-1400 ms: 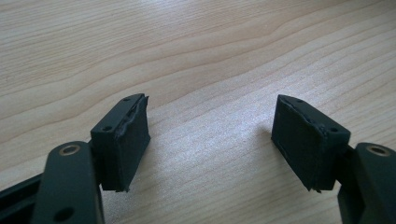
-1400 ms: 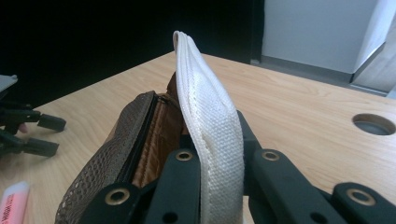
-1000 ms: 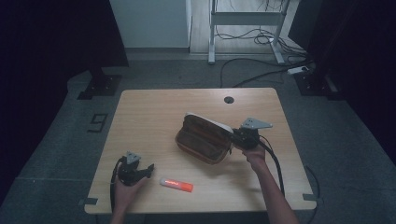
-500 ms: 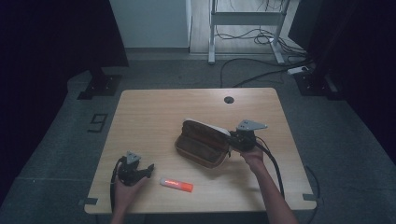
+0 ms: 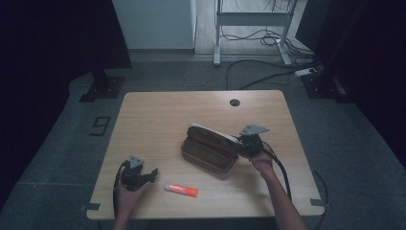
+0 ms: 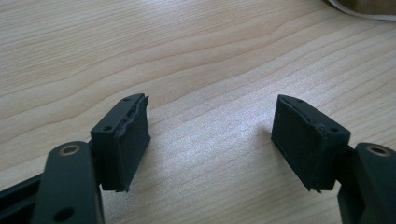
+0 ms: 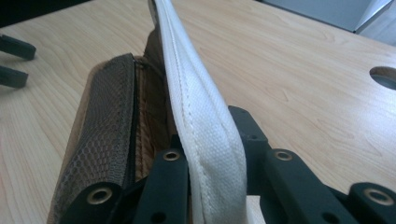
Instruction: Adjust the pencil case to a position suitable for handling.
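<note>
A wooden table (image 5: 158, 115) stood under the high view, with a round hole (image 5: 234, 102) near its far edge. Right of the table's middle lay a brown pouch (image 5: 208, 152), unzipped, its white-edged flap (image 5: 210, 131) raised along the far side. The right gripper (image 5: 244, 145) was at the pouch's right end, a grey plate (image 5: 253, 129) on top and a black cable (image 5: 280, 167) trailing back past the person's right forearm toward the near edge. In the right gripper view its jaws were clenched on the flap (image 7: 205, 135), the white woven band standing on edge between them and running away from the camera; the brown mesh side of the pouch (image 7: 105, 135) lay to the left of the band, with the zip line between them, and the table's hole (image 7: 385, 77) showed at the right edge. The left gripper (image 5: 146, 173) rested near the table's near-left corner, held in the left hand (image 5: 127, 189). In the left gripper view that gripper (image 6: 210, 135) was released, its black pads (image 6: 128, 140) well apart over bare wood with nothing between them. Just right of it, near the near edge, lay a marker (image 5: 180, 189) with a white body and an orange cap, pointing left to right, apart from both the left gripper and the pouch.
</note>
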